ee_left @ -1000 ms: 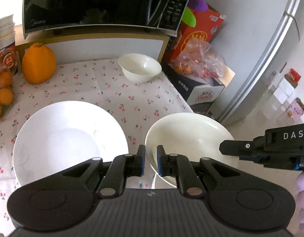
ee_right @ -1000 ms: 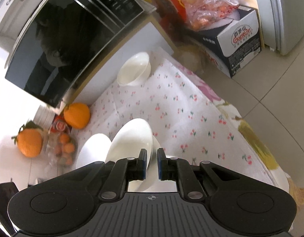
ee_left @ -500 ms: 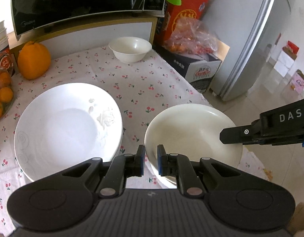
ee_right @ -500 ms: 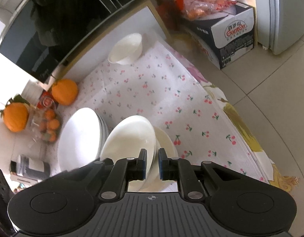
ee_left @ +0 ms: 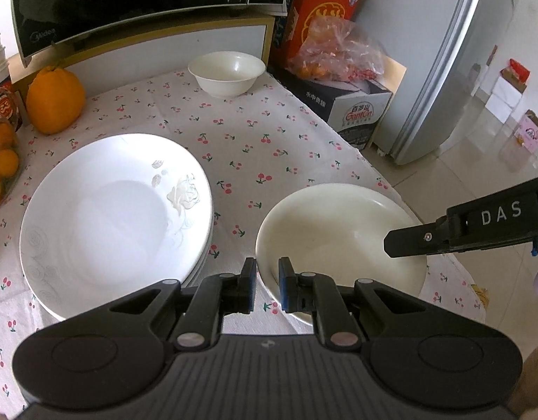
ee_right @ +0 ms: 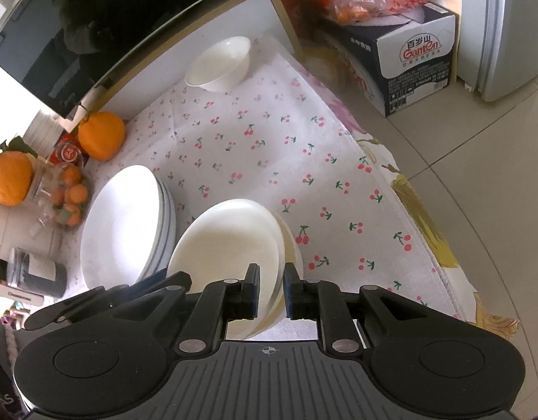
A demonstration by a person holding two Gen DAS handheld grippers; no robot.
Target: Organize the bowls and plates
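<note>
A cream plate [ee_left: 339, 234] sits at the table's near right, on another cream plate whose rim [ee_right: 292, 245] shows under it in the right wrist view. My right gripper [ee_right: 270, 294] is shut on the top plate's [ee_right: 230, 245] near rim; its arm reaches in from the right in the left wrist view [ee_left: 479, 227]. My left gripper [ee_left: 267, 288] is nearly shut and empty, just off the plate's left rim. A stack of white plates [ee_left: 115, 220] sits to the left. A small white bowl [ee_left: 227, 73] stands at the back.
A large orange [ee_left: 55, 101] and a bag of small oranges [ee_left: 3, 161] lie at the left. A microwave [ee_left: 146, 0] stands behind on a cabinet. A Ganten box [ee_left: 353, 105] and a fridge [ee_left: 444, 70] stand on the floor at the right.
Both cameras have drawn back and up. The cream plate in my right gripper has come down onto the plate beneath it. My left gripper stays narrow and empty.
</note>
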